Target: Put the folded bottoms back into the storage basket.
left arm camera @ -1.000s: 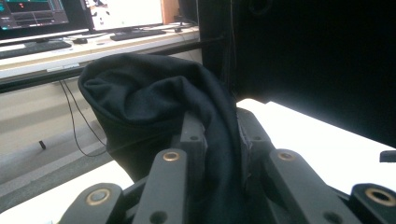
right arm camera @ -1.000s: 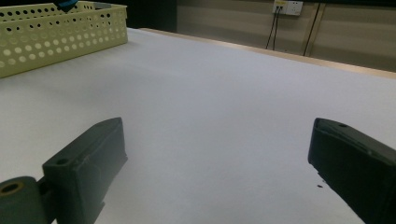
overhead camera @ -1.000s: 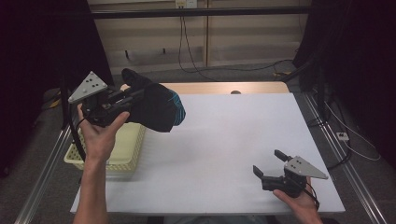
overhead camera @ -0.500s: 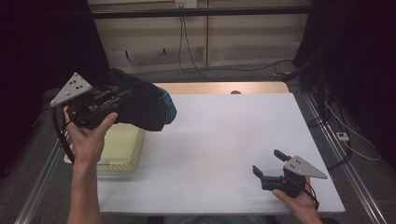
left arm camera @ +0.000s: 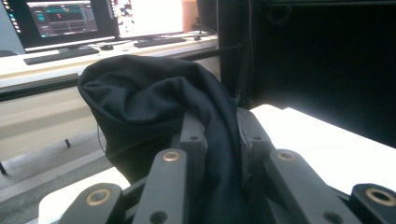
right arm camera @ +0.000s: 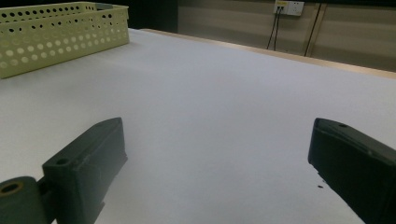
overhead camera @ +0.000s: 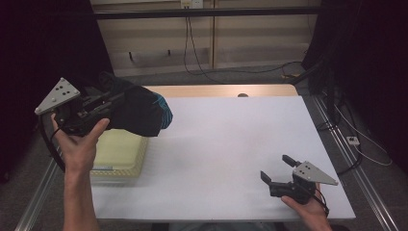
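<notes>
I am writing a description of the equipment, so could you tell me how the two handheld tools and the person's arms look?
Both are black. The left tool has a pale grey three-cornered plate with small dark holes on top, brass-coloured rivets on its linkage bars, and a black cable looping below. The right tool carries a similar grey plate and has blocky black jaws. The forearms are bare; no sleeves are visible.

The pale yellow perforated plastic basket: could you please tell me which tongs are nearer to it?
Left. The left tongs hang just above the pale yellow perforated plastic basket, gripping a dark cloth with a teal edge. The right tongs sit open far across the white table.
</notes>
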Action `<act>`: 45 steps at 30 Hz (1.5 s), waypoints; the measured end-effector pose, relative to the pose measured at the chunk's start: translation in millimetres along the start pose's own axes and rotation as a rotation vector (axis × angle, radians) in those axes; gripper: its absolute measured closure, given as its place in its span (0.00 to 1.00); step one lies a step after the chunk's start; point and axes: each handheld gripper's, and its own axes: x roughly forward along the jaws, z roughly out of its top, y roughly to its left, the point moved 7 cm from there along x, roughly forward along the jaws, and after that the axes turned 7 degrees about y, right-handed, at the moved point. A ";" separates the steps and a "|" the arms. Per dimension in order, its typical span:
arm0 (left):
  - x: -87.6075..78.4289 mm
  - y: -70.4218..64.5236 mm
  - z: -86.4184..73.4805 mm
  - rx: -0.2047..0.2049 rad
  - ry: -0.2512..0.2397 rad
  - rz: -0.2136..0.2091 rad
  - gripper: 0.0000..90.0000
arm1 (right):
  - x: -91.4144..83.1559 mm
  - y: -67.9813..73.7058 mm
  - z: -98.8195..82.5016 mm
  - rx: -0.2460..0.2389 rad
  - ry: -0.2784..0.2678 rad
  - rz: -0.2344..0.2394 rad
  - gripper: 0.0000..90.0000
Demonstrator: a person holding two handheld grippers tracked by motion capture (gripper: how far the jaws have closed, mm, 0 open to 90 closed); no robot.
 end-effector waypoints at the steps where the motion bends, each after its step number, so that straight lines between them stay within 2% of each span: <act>1: -2.3 1.1 0.1 -0.001 -0.003 0.002 0.84 | 0.1 -0.1 0.0 0.000 0.000 0.000 0.04; 10: -12.5 9.0 -3.4 -0.018 -0.002 0.021 0.84 | 0.5 0.8 0.1 -0.002 0.001 0.002 0.04; 19: -16.1 19.8 -11.0 -0.029 0.029 0.050 0.84 | 0.5 0.7 -0.1 -0.002 0.002 0.002 0.04; 30: -26.0 33.9 -21.4 -0.054 0.044 0.072 0.84 | 1.2 0.8 0.0 -0.003 0.002 0.004 0.04; 45: -17.9 59.6 -44.2 -0.119 0.104 0.098 0.84 | 1.9 1.2 -0.3 -0.003 0.006 0.007 0.04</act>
